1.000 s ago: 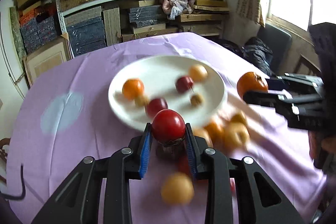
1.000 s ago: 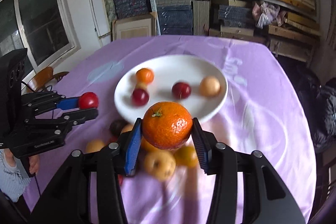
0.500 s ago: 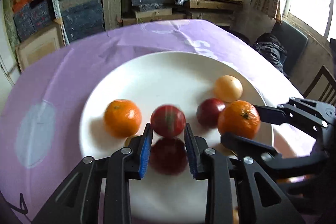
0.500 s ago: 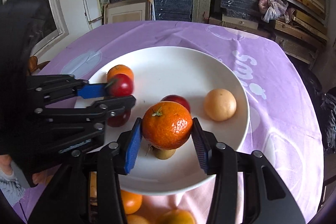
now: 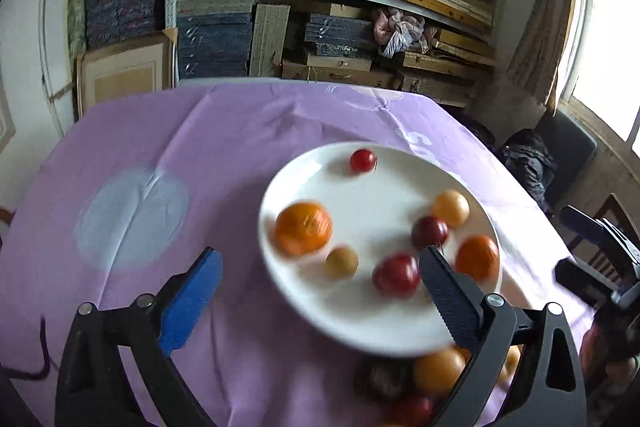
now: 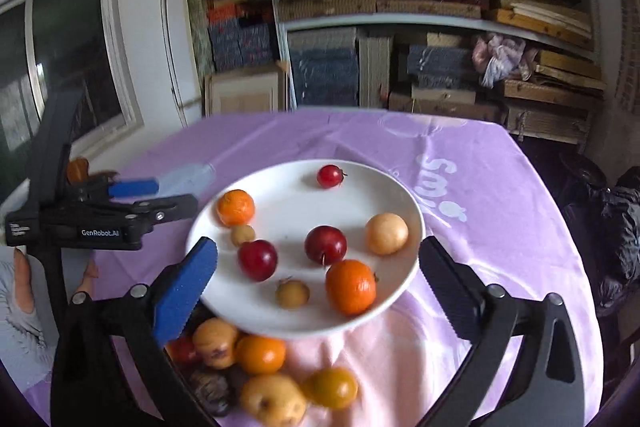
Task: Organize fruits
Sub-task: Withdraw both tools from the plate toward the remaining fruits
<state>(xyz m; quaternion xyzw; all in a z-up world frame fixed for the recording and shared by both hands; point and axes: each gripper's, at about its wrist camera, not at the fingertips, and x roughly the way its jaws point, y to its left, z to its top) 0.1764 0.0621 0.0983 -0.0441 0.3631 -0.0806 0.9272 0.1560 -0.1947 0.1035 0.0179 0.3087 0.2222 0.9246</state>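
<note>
A white plate (image 6: 400, 291) on the purple cloth holds several fruits. Among them are an orange (image 6: 351, 286) close to my right gripper (image 6: 318, 291), another orange (image 6: 235, 207) and a small red tomato (image 6: 330, 176) at the far rim. The right jaws are opening wide, and no pad touches any fruit. In the left wrist view my left gripper (image 5: 320, 291) hangs over the plate's (image 5: 360, 331) near-left rim. Its jaws are also opening, and the tomato (image 5: 363, 160) lies free. The left gripper (image 6: 176, 194) shows left of the plate, the right gripper (image 5: 572, 249) at the right edge.
A heap of loose fruit (image 6: 260, 375) lies on the cloth in front of the plate. Shelves stacked with boxes (image 5: 320, 27) stand behind the table. A chair with dark clothing (image 5: 532, 163) is at the right, and a person's hand (image 6: 24, 291) shows at the left.
Both grippers carried their fruit over the plate, let go and drew back. The orange now lies on the near part of the plate; the tomato has ended up at the far rim.
</note>
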